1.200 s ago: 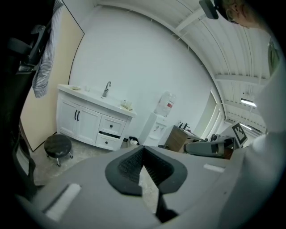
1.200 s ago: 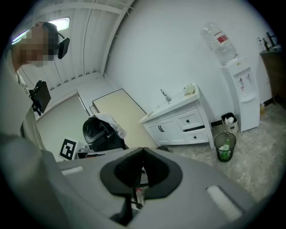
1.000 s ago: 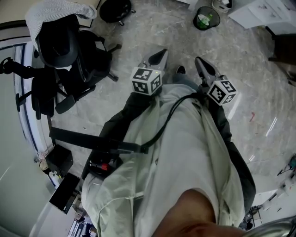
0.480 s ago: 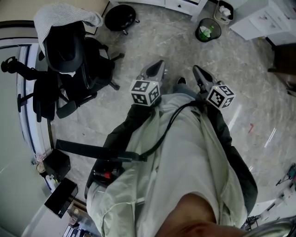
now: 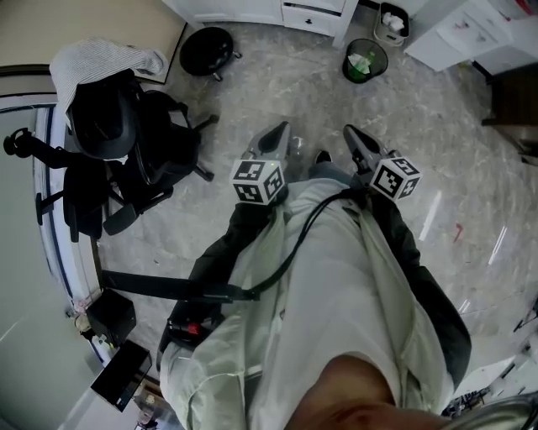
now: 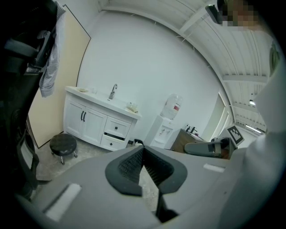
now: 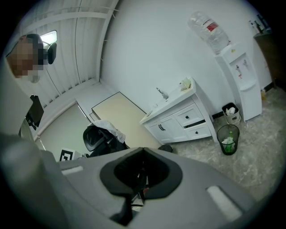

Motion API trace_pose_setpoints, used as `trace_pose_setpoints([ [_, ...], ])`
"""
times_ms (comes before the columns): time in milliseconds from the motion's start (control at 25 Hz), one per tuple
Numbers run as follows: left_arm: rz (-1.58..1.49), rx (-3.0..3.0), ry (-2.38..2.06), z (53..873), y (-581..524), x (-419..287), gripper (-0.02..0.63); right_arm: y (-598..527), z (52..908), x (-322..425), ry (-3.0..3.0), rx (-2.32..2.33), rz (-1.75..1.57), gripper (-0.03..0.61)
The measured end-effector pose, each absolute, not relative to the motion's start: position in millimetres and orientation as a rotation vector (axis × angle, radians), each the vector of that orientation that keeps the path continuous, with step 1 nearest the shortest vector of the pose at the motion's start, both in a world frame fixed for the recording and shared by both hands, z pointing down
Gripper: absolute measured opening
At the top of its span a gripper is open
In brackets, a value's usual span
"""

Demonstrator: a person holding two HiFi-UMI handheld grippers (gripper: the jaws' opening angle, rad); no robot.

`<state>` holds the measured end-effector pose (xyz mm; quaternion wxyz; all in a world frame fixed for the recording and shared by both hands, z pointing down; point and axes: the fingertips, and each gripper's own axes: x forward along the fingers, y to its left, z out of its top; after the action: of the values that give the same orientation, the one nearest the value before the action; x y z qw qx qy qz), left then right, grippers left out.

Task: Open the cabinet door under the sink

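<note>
The white sink cabinet (image 6: 96, 123) stands against the far wall, its two doors (image 6: 82, 120) closed, with dark handles at their middle. It also shows in the right gripper view as the cabinet (image 7: 178, 118), and at the head view's top edge as the cabinet (image 5: 252, 8). Both grippers are held in front of the person's legs, well short of it. My left gripper (image 5: 282, 128) (image 6: 143, 148) has its jaws together on nothing. My right gripper (image 5: 347, 130) (image 7: 143, 150) is shut and empty too.
A black round stool (image 5: 208, 44) (image 6: 62, 144) stands before the cabinet's left end. A mesh waste bin (image 5: 366, 59) (image 7: 228, 139) sits by its right end, next to a water dispenser (image 7: 239, 76). An office chair draped with clothing (image 5: 118, 126) is on the left.
The stool and bin have slid down the head view and the cabinet has come into sight at the top. Both grippers stay shut, carried slightly forward.
</note>
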<state>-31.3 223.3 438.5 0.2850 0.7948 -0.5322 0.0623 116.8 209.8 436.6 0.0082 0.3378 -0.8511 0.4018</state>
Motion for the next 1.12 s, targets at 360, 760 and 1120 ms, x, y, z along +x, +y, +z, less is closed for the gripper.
trace_pose_setpoints([
  [360,0.213,2.142,-1.456,436.4,209.5,-1.0,0.008,187.1,430.2,151.4,-2.718,1.078,1.276,0.0],
  [760,0.22,2.102,-1.545,428.2,215.1,9.5,0.008,173.4,431.1,156.6,-2.756,0.959,1.337,0.0],
  [1120,0.191,2.077,-1.515,448.0,184.2,-1.9,0.008,147.6,446.4,150.1,-2.698,0.989,1.33,0.0],
])
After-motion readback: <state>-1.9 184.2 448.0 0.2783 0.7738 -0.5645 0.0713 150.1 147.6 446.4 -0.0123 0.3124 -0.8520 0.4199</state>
